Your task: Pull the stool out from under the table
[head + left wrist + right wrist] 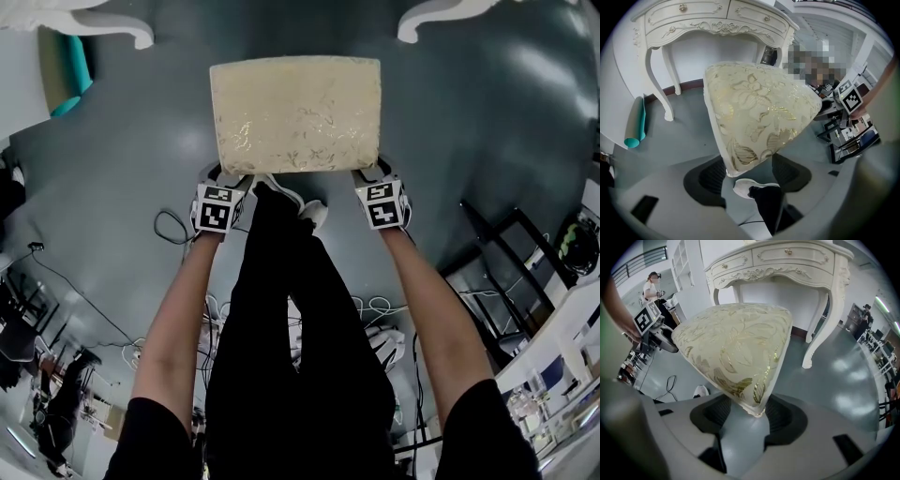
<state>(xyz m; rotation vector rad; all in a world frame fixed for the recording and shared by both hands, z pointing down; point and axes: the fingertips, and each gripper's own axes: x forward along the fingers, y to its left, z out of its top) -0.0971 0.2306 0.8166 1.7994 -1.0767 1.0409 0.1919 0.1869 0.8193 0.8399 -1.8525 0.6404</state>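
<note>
The stool (295, 112) has a cream cushion with a gold leaf pattern and stands on the grey floor, just in front of the white carved table (712, 23), whose curved legs (112, 23) show at the top of the head view. My left gripper (228, 176) is shut on the stool's near left corner (740, 154), which sits between its dark pads (710, 176). My right gripper (373, 171) is shut on the near right corner (750, 394) in the same way. The stool's own legs are hidden under the cushion.
A rolled teal mat (635, 124) leans by the table's left leg. Cables (173, 225) lie on the floor to my left. A black metal frame (506, 244) and cluttered shelving stand at the right. My white shoe (314, 214) is right behind the stool. People stand far off.
</note>
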